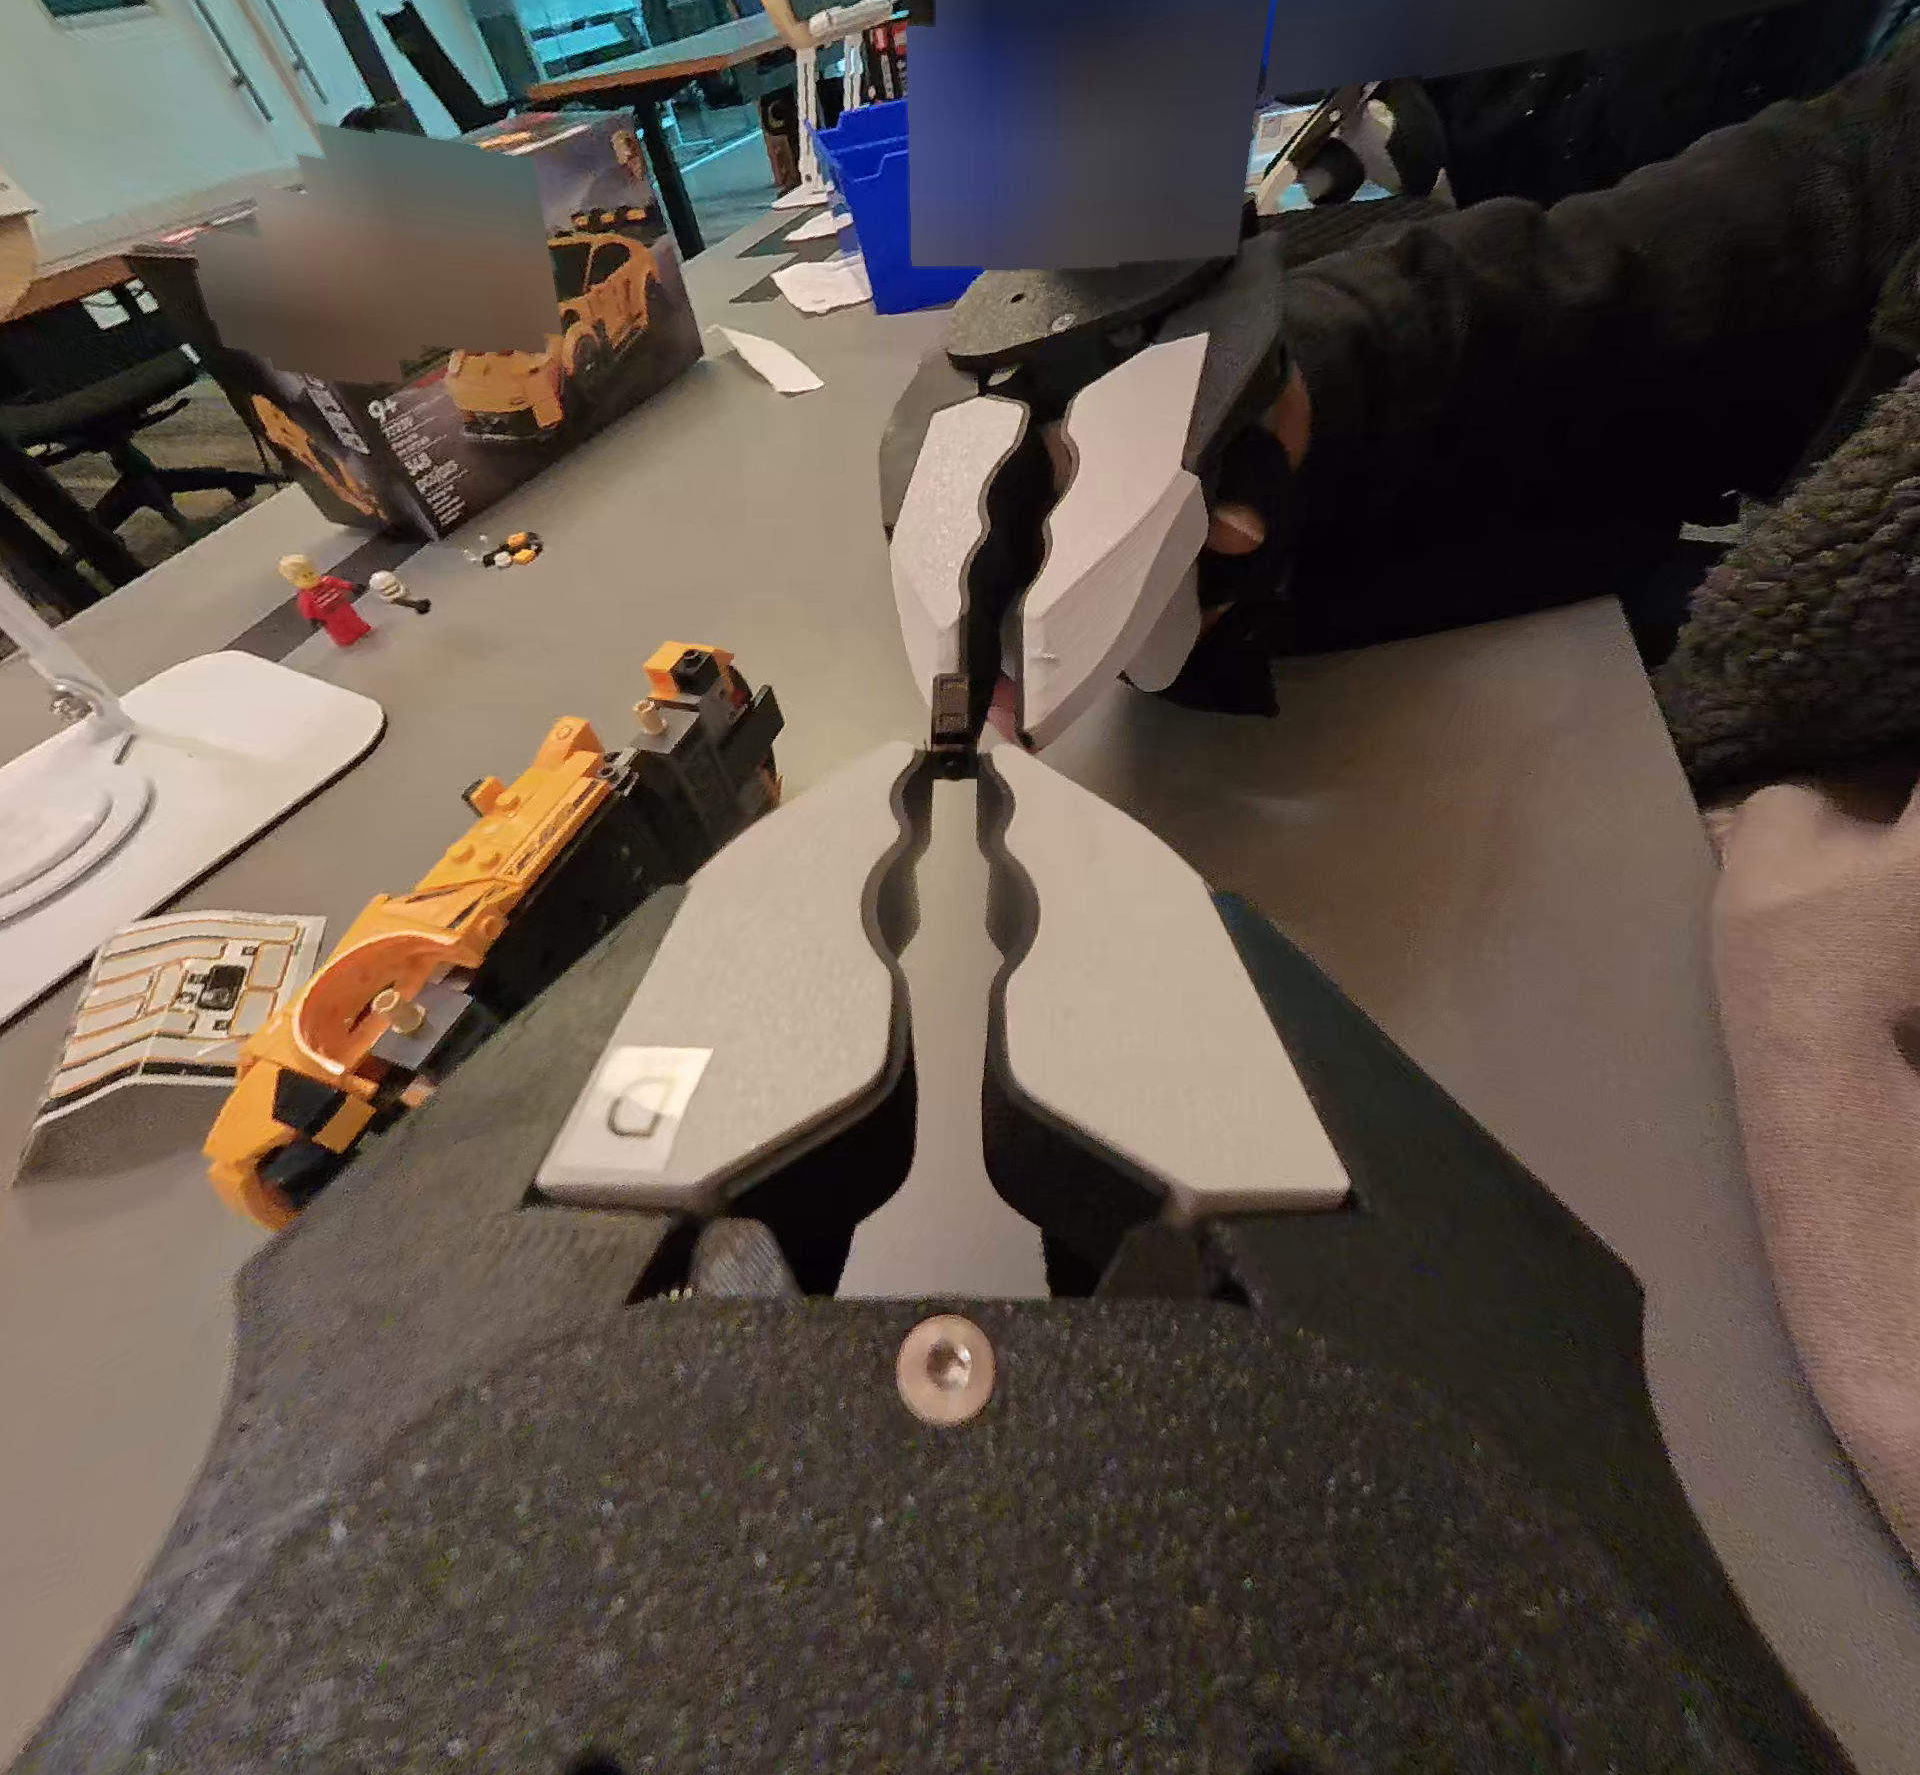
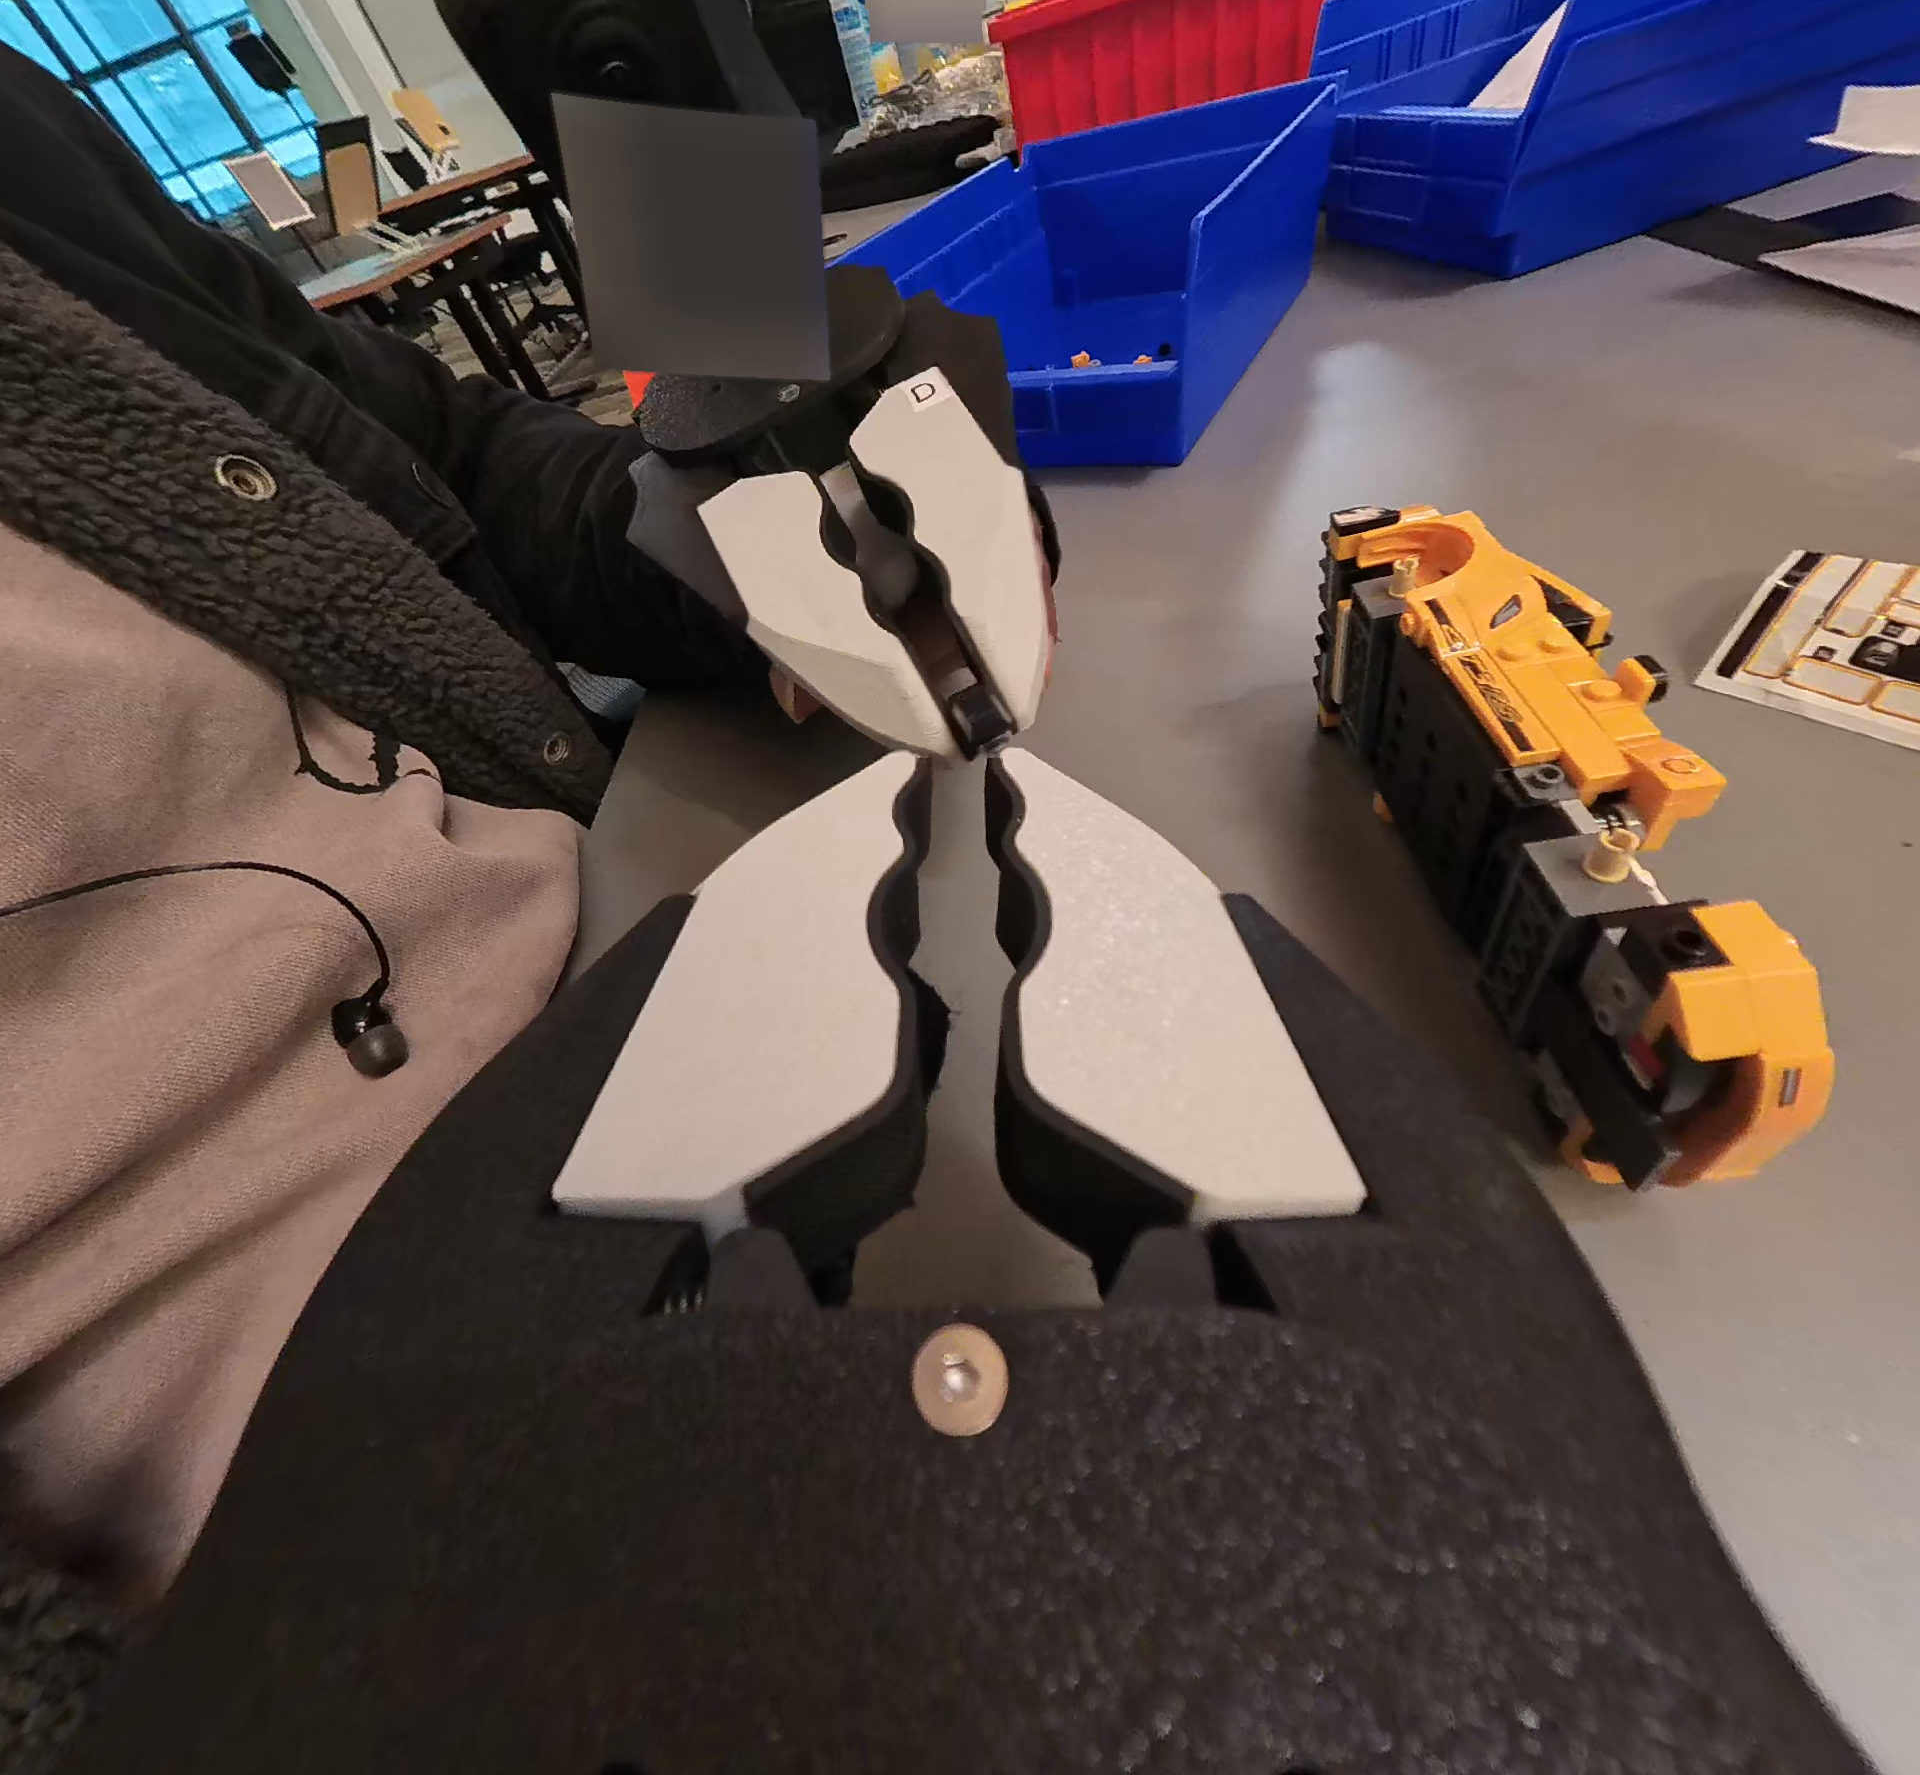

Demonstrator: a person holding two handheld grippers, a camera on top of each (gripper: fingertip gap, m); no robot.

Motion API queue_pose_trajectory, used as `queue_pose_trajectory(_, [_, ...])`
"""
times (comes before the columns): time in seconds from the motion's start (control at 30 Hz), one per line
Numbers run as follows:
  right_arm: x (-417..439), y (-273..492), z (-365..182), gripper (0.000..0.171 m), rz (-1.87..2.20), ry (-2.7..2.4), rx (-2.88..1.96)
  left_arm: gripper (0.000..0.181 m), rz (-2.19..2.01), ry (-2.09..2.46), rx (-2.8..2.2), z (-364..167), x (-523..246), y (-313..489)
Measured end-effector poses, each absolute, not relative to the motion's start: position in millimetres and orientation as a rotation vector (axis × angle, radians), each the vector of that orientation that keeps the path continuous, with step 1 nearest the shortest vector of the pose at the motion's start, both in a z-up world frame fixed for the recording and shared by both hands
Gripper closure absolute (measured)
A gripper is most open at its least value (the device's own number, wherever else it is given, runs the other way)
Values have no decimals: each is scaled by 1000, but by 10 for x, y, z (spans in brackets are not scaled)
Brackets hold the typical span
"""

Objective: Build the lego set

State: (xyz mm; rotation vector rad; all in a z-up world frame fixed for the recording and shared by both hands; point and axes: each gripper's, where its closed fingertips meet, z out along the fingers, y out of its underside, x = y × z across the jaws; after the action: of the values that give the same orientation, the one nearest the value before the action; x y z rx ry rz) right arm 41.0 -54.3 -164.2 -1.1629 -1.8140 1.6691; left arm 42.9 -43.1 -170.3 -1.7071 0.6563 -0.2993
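A small black Lego piece [image 1: 949,712] hangs in the air between my two grippers, which meet tip to tip above the grey table [image 1: 1403,894]. My left gripper [image 1: 950,757] is shut on its near end. My right gripper [image 1: 982,697] comes in from above, closed around its other end. In the right wrist view the piece [image 2: 977,715] sits in the tips of my left gripper [image 2: 971,733], and my right gripper [image 2: 957,761] is narrowed onto its tip. The partly built orange and black Lego car [image 1: 499,894] lies on the table to the left, apart from both grippers; it also shows in the right wrist view [image 2: 1538,790].
A sticker sheet [image 1: 177,998] lies beside the car. The Lego box [image 1: 499,375], a red minifigure [image 1: 327,598], loose small pieces [image 1: 514,549] and a white stand base [image 1: 187,769] sit farther left. Blue bins [image 2: 1122,291] and a red bin [image 2: 1195,32] stand behind. A person's jacket [image 2: 260,790] is close by. Left and right tips are no more than a few centimetres apart.
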Motion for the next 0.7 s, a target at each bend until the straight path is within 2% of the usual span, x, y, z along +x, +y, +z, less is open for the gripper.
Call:
queue_pose_trajectory(0.2, [386,-482,-1637,157,1638,-1780,-1161,173,-362,654,-1706,-1684,472,-488])
queue_pose_trajectory(0.4, [416,-518,-1615,160,1621,-1789,-1092,173,-393,655,-1707,-1673,506,-525])
queue_pose_trajectory(0.53, [480,-598,-1593,153,1641,-1830,-1007,173,-418,689,-1718,-1701,542,-555])
queue_pose_trajectory(0.63, [505,-626,-1626,163,1616,-1864,-977,173,-409,730,-1711,-1715,593,-583])
queue_pose_trajectory(0.7, [503,-624,-1625,163,1600,-1865,-970,173,-420,724,-1716,-1712,595,-582])
